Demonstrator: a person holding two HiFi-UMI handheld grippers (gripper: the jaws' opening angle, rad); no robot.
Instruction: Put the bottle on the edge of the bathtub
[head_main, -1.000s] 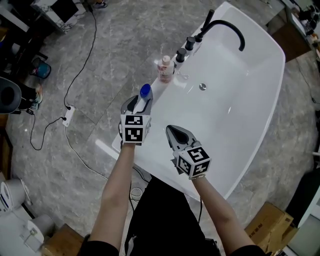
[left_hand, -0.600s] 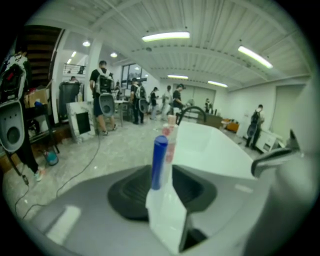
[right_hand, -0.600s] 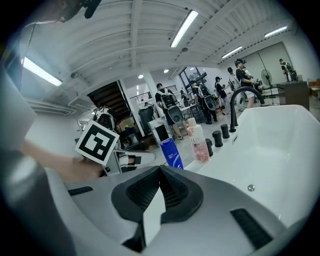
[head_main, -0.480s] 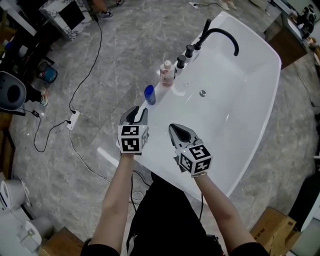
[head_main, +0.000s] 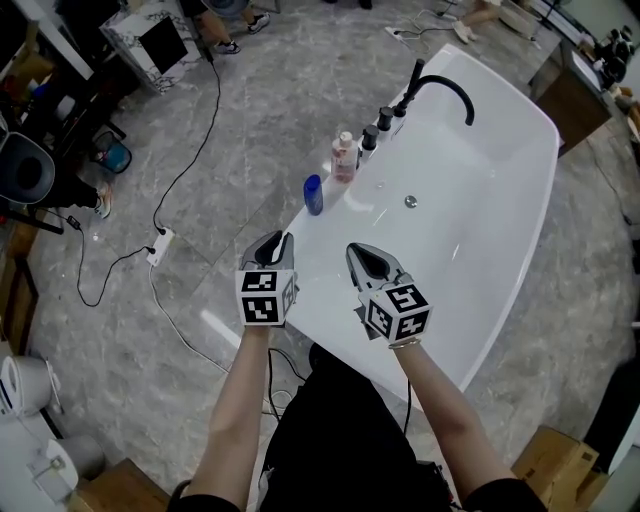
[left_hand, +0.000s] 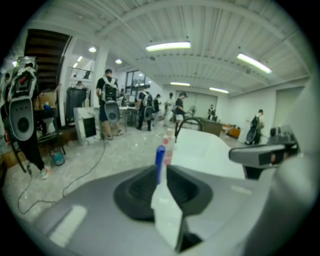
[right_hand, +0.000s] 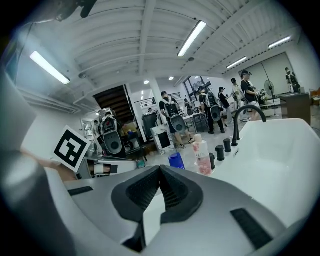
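Note:
The blue bottle (head_main: 314, 194) stands upright on the near rim of the white bathtub (head_main: 480, 230), apart from both grippers. My left gripper (head_main: 277, 243) hovers a little short of it; its jaws are closing, a thin gap still shows, and nothing is between them. In the left gripper view the blue bottle (left_hand: 160, 157) appears beyond the left gripper (left_hand: 159, 172) tips. My right gripper (head_main: 365, 256) hangs over the tub's near end, shut and empty. The right gripper view shows the blue bottle (right_hand: 176, 160) past the right gripper (right_hand: 160, 169).
A pink bottle (head_main: 345, 157) stands on the rim behind the blue one, then black knobs (head_main: 385, 118) and a black curved faucet (head_main: 445, 85). A power strip (head_main: 160, 243) with cables lies on the grey floor at left. People stand in the background.
The left gripper was around the blue bottle, let it go on the tub rim and drew back toward me with its jaws narrowing. The right gripper has barely moved.

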